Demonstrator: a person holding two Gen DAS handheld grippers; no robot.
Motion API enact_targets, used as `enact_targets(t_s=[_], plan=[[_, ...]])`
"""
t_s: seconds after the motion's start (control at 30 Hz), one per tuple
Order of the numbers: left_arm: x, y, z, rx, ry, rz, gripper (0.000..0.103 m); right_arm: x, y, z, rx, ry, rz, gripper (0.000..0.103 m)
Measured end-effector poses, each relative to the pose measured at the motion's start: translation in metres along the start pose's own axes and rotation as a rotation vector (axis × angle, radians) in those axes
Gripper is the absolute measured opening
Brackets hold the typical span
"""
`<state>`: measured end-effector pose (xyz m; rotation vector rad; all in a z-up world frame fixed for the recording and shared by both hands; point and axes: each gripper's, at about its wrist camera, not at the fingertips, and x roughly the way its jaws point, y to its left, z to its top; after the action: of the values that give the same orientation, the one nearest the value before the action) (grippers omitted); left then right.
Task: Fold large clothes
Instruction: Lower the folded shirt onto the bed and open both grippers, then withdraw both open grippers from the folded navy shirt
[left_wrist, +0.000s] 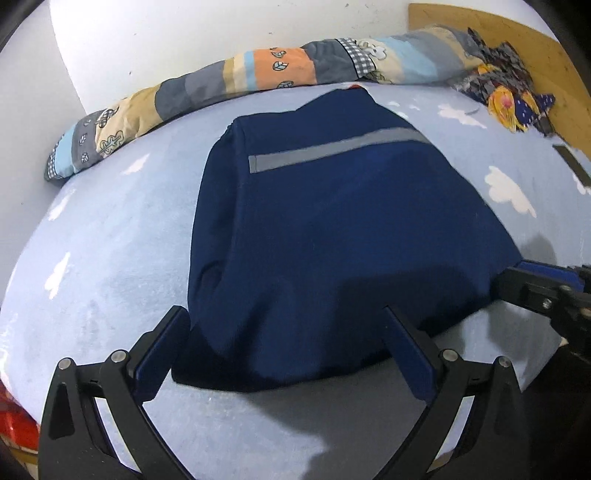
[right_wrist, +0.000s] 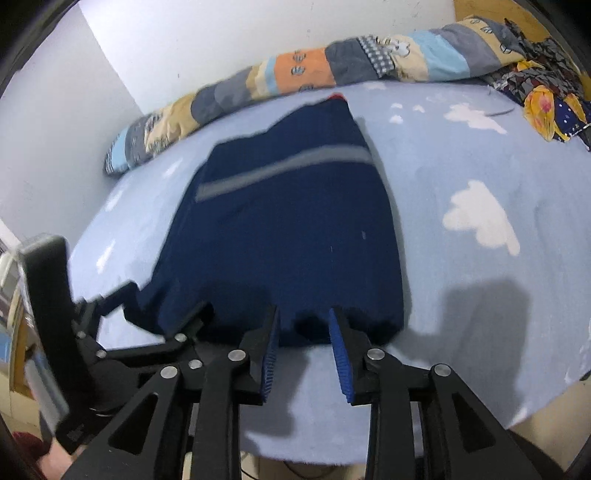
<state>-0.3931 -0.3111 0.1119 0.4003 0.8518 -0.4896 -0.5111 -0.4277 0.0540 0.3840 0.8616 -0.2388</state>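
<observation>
At the bed's near edge the left gripper (left_wrist: 284, 332) gapes wide around the navy garment's (left_wrist: 332, 229) near hem; the right gripper (right_wrist: 303, 332) stands parted just short of it. The garment's far end is blurred. A patchwork quilt (left_wrist: 258, 74) lines the bed's (left_wrist: 110, 258) far edge.

left gripper (left_wrist: 284, 339): jaws spread wide, fingers toward 12 o'clock | right gripper (right_wrist: 303, 334): jaws parted, narrower gap, at 3 o'clock of left
</observation>
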Motion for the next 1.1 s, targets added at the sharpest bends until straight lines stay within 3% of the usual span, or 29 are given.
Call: enact_targets(t_s=[0.13, 0.3, 0.47, 0.6, 0.67, 0.77, 0.83, 0.93, 1.03, 1.1], plan=[[-0.007, -0.001, -0.004, 0.002, -0.006, 0.004, 0.103, 0.006, 0.000, -0.003, -0.015, 0.031, -0.027, 0.030], [-0.042, 0.006, -0.011, -0.046, -0.080, -0.049, 0.103, -0.035, 0.005, -0.007, -0.032, -0.114, -0.041, 0.033], [-0.106, 0.017, -0.029, -0.070, -0.237, -0.054, 0.103, -0.092, 0.016, -0.038, -0.075, -0.267, -0.054, 0.065], [-0.147, 0.029, -0.050, -0.126, -0.279, -0.076, 0.103, -0.127, 0.031, -0.072, -0.129, -0.339, -0.060, 0.071], [-0.160, 0.035, -0.057, -0.144, -0.300, -0.088, 0.103, -0.144, 0.038, -0.088, -0.151, -0.381, -0.073, 0.088], [-0.166, 0.044, -0.055, -0.178, -0.342, -0.107, 0.103, -0.161, 0.044, -0.100, -0.167, -0.465, -0.096, 0.101], [-0.155, 0.044, -0.049, -0.185, -0.291, -0.093, 0.103, -0.158, 0.043, -0.095, -0.150, -0.462, -0.113, 0.103], [-0.131, 0.042, -0.040, -0.195, -0.146, -0.117, 0.103, -0.138, 0.035, -0.084, -0.089, -0.374, -0.145, 0.103], [-0.126, 0.047, -0.040, -0.240, -0.122, -0.146, 0.103, -0.138, 0.031, -0.080, -0.045, -0.381, -0.129, 0.103], [-0.130, 0.048, -0.039, -0.239, -0.140, -0.125, 0.103, -0.138, 0.033, -0.079, -0.034, -0.381, -0.110, 0.103]])
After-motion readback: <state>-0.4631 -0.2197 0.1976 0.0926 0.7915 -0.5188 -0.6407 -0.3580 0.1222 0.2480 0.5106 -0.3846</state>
